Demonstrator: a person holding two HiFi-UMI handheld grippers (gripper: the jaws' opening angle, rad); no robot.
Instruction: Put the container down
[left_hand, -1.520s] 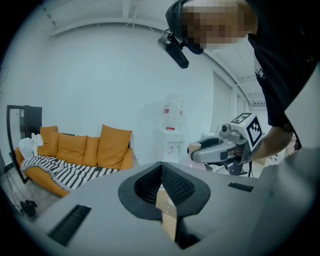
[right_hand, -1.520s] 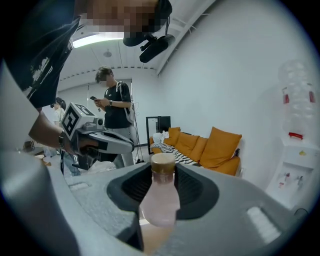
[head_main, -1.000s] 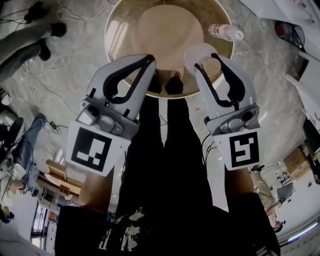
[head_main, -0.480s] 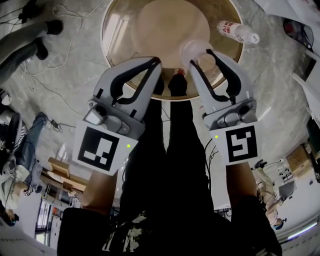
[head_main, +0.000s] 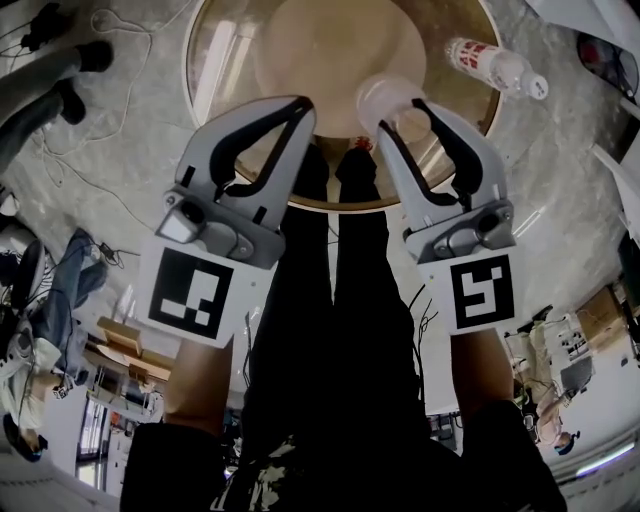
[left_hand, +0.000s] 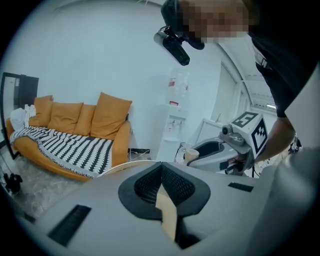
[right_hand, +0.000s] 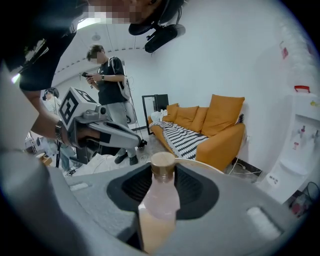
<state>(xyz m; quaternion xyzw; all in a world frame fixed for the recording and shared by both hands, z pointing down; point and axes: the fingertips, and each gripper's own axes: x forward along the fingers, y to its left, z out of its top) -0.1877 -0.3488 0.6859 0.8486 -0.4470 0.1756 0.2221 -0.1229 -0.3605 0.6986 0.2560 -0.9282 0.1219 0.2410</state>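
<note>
A translucent pinkish container (head_main: 388, 97) with a tan cap (right_hand: 162, 163) stands upright between the jaws of my right gripper (head_main: 406, 118), which is shut on its body (right_hand: 159, 202). It hangs over the near rim of a round glass-topped table (head_main: 222, 60). My left gripper (head_main: 300, 108) is beside it to the left, also over the near rim, its jaws closed together with nothing in them (left_hand: 161, 172). The left gripper view shows the right gripper (left_hand: 220, 149) carrying the container (left_hand: 190, 155).
A clear plastic bottle (head_main: 497, 66) with a red label lies on the table's far right. Cables (head_main: 90, 150) and another person's legs (head_main: 45, 85) are on the floor at left. An orange sofa (right_hand: 210, 132) stands beyond the table, and a person (right_hand: 111, 82) stands behind.
Both grippers have come forward over the table's near rim, and the table fills more of the head view. The container stays gripped in the right gripper.
</note>
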